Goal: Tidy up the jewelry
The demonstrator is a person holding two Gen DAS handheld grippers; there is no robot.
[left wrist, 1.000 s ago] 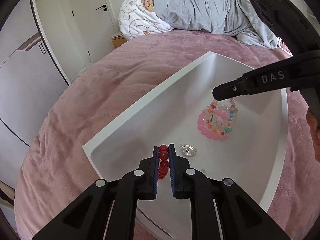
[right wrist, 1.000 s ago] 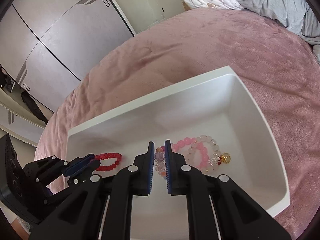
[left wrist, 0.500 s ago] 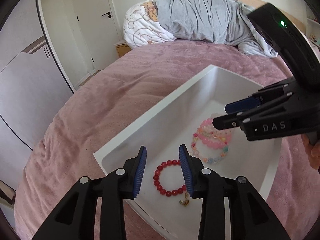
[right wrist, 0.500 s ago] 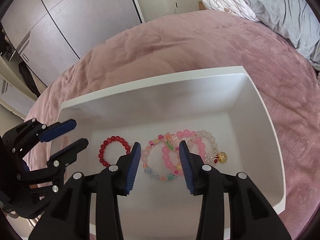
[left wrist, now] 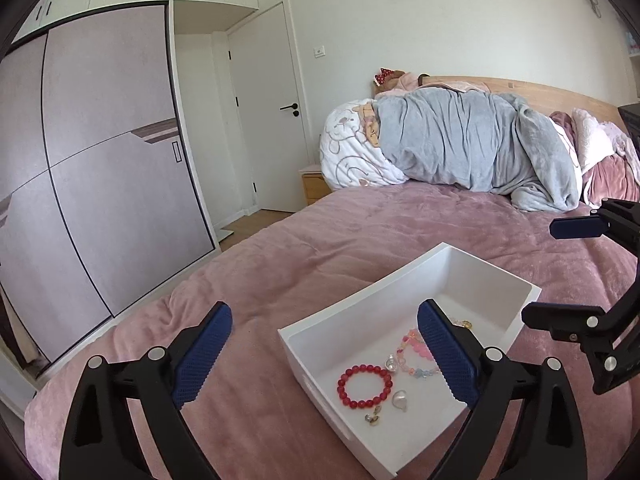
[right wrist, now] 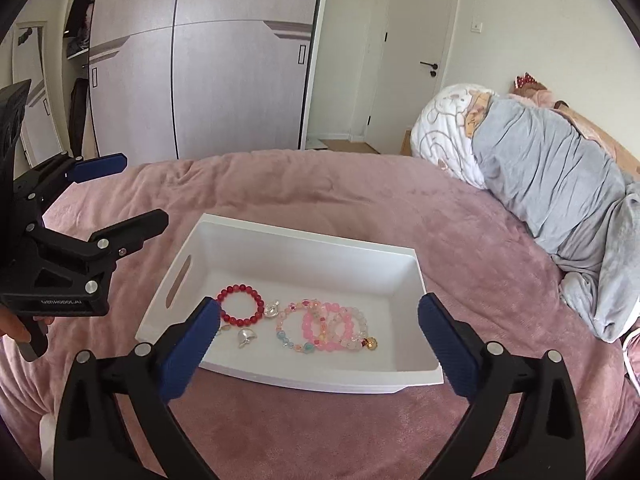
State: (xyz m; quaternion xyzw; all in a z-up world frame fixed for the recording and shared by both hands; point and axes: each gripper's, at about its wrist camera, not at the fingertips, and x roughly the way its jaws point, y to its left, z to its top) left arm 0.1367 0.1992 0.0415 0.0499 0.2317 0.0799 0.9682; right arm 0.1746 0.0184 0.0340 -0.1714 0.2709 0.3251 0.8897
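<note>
White tray [right wrist: 288,240] on a bed's pink blanket [right wrist: 320,184], holding the jewelry. A red bead bracelet [right wrist: 241,305] lies toward the tray's handle-slot end; beside it sit a silver charm [right wrist: 272,309] and a second silver piece [right wrist: 245,337]. A cluster of pink and pastel bead bracelets [right wrist: 324,326] overlaps at mid-floor, with a small gold bead [right wrist: 371,343] at its near edge.

The right wrist view shows the whole tray floor and the cut-out handle [right wrist: 179,278] in its end wall. The left wrist view, taken from that end, shows the red bead bracelet [left wrist: 364,386] in full, but its own right finger hides part of the pastel cluster; it also reveals a small gold item [left wrist: 373,420] near the tray's front wall.

Left tongs [left wrist: 324,360] and right tongs [right wrist: 318,344]: both opening, fingers wide apart, nothing between them, raised clear of the tray.

Surroundings: grey blanket [left wrist: 472,148] bundled against a wooden headboard [left wrist: 520,88], patterned white pillow [left wrist: 352,152], sliding wardrobe [left wrist: 108,152], white door [left wrist: 268,108].
</note>
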